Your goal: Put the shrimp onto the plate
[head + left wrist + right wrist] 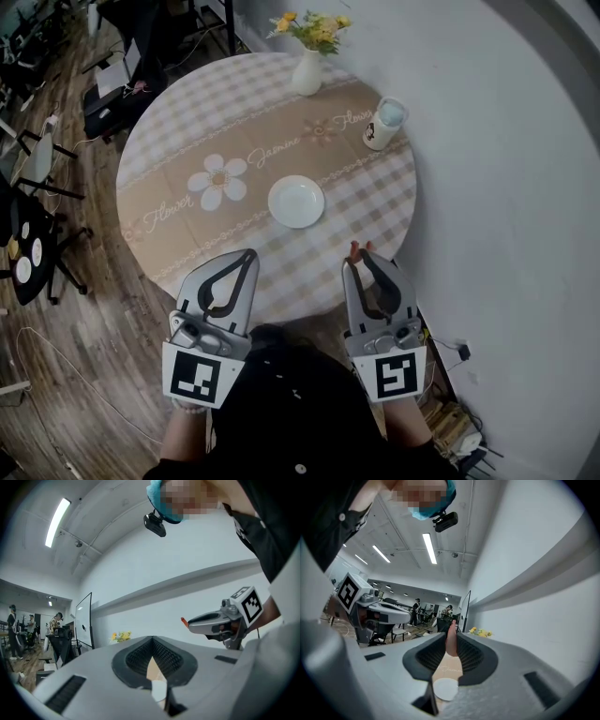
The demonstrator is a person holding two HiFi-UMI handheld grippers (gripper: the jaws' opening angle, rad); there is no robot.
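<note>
Shrimp (358, 248) sits in right claw (361, 255), near plate (296, 202); vase (307, 73), cup (383, 124) farther.

I see bright, soft light from long white ceiling strip lights (430, 548) above my right hand-held gripper (451, 630); edges warp.

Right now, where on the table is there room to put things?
The plate is empty. The table's whole left side, round the printed daisy, is bare, and the strip between plate and near edge. Only the far right is busy, with vase and cup.
</note>
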